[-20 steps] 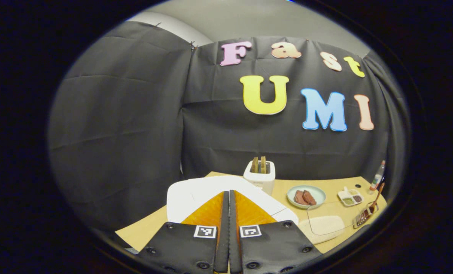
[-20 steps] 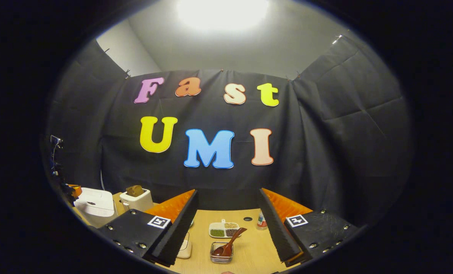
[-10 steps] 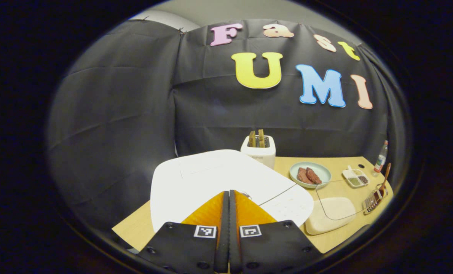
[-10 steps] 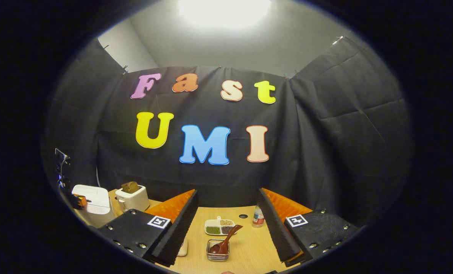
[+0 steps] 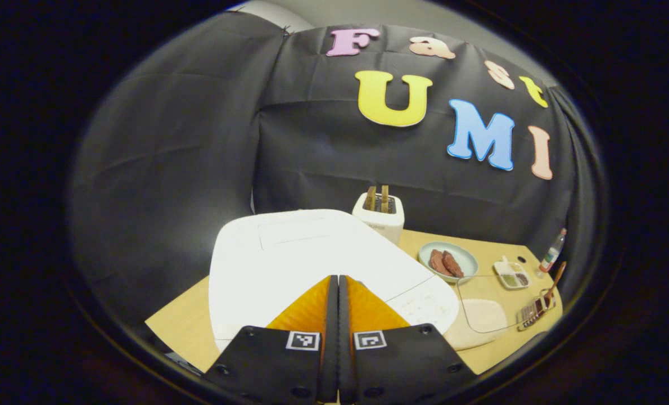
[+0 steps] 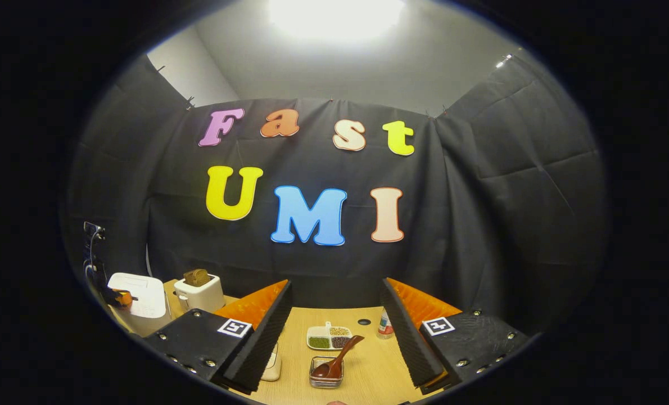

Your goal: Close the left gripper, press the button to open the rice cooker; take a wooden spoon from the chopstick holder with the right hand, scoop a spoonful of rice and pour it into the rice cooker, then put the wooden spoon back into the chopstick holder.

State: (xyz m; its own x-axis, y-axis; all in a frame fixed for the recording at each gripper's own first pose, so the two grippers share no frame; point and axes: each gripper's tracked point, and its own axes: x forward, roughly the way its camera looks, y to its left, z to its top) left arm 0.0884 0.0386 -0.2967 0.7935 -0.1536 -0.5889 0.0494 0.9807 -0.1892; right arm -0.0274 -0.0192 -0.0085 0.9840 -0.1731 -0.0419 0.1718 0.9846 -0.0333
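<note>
Fingers of the left gripper point(image 5: 338, 281) are pressed together with no gap, and their tips lie over the front part of the white rice cooker point(image 5: 289, 253), whose lid is down. Whether the tips touch the lid cannot be told. Behind the cooker stands a white toaster point(image 5: 378, 214) with two slices in it. To its right on the wooden table point(image 5: 182, 326) are a plate of meat point(image 5: 447, 261) and a clear container of rice point(image 5: 483, 312).

The right gripper point(image 6: 334, 295) has its fingers spread wide and holds nothing. Between them, farther on the table, stands the chopstick holder point(image 6: 326, 374), and the wooden spoon point(image 6: 339, 357) leans inside it, handle up to the right. A divided dish of grains point(image 6: 329, 338) and a small bottle point(image 6: 385, 325) are just behind.
</note>
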